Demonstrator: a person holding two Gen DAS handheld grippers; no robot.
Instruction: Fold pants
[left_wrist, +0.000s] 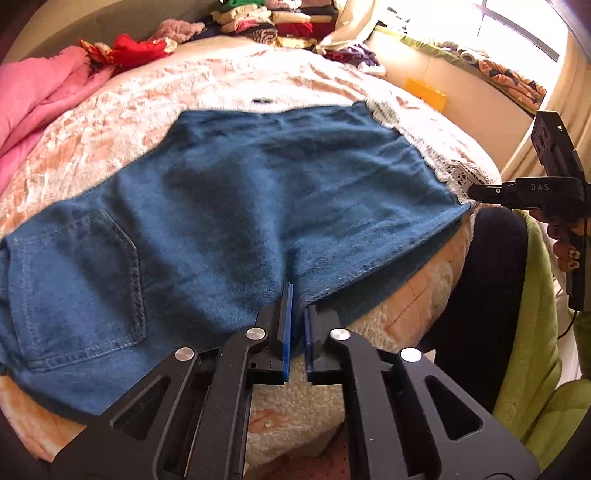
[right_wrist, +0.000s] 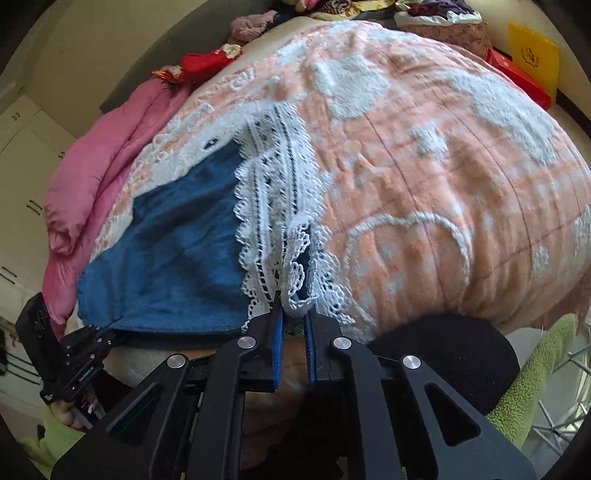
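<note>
Blue denim pants (left_wrist: 236, 206) spread flat on the bed (left_wrist: 207, 85), over a peach-and-white blanket (right_wrist: 424, 158), back pocket (left_wrist: 79, 284) toward the left, white lace hem (right_wrist: 273, 221) at the right end. Left gripper (left_wrist: 298, 308) clamped narrow on the near edge of the pants, about midway along. Right gripper (right_wrist: 293, 314) pinched tight on the lace hem at the near corner, fabric bunched between the blue pads.

Judged as the start of a lengthwise fold — near edge to be carried over to the far edge. Best done by lifting both grips together and level, keeping the cloth taut between them so no sag forms in the middle, then laying the near edge squarely along the far one before letting go. Lace looks flimsy; easy to tear or slip, so no hard tugging there.

Hard to tell — how many layers each gripper has caught, top only or both. Waistband cut off at the left of the left wrist view. Far edge of the pants mostly hidden from the right wrist camera. Person mostly out of frame, only fingers and green sleeve (left_wrist: 535, 321) showing.
</note>
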